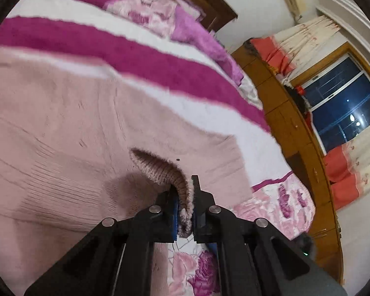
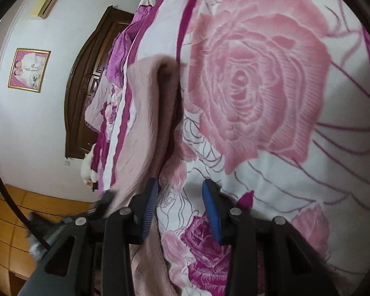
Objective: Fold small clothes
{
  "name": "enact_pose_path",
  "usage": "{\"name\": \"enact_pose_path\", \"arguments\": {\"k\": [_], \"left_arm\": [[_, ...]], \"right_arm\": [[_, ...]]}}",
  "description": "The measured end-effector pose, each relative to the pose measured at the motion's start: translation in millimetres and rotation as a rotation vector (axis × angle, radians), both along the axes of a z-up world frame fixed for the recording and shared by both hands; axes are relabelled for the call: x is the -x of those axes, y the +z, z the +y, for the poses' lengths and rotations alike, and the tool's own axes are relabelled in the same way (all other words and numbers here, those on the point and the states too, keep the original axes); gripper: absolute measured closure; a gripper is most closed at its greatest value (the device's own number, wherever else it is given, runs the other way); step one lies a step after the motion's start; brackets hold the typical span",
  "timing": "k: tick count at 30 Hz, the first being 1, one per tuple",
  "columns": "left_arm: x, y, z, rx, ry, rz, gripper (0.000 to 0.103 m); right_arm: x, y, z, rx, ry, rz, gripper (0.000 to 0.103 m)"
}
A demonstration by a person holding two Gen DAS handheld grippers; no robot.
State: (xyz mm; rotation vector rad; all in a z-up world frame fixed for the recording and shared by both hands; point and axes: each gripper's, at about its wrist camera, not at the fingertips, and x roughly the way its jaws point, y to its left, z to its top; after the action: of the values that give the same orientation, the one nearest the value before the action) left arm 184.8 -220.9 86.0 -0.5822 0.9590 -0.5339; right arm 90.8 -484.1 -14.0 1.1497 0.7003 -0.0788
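A pale pink knitted sweater [image 1: 56,128] lies spread on the bed. My left gripper [image 1: 185,197] is shut on its ribbed edge [image 1: 160,167] and lifts that edge a little off the rest of the garment. In the right wrist view the same sweater [image 2: 145,113] shows as a raised fold on the left. My right gripper [image 2: 180,192] is open and empty, just right of the fold, above the rose-print bedspread [image 2: 259,79].
The bed has a magenta and white striped blanket [image 1: 140,56] and a dark wooden headboard [image 2: 86,79]. A wooden cabinet [image 1: 291,128] and a window [image 1: 342,98] with curtains stand past the bed edge. A framed picture [image 2: 28,70] hangs on the wall.
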Motion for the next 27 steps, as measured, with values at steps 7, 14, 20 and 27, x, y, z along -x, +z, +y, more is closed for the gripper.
{"name": "enact_pose_path", "arguments": {"k": [7,14,20,27], "left_arm": [[10,22,49,-0.1,0.044,-0.044,0.103],[18,27,112,-0.115,0.082,-0.041,0.103],[28,32,152,-0.153,0.088,-0.049,0.103],[35,33,207,-0.171,0.114,-0.026,0.103]], "right_arm": [[-14,14,17,0.223,0.134,0.04,0.064],[-23,30,42,0.351,0.196,0.05,0.047],[-36,39,66,0.383,0.238,0.033,0.043],[-35,56,84,0.588,0.181,0.068,0.043]]}}
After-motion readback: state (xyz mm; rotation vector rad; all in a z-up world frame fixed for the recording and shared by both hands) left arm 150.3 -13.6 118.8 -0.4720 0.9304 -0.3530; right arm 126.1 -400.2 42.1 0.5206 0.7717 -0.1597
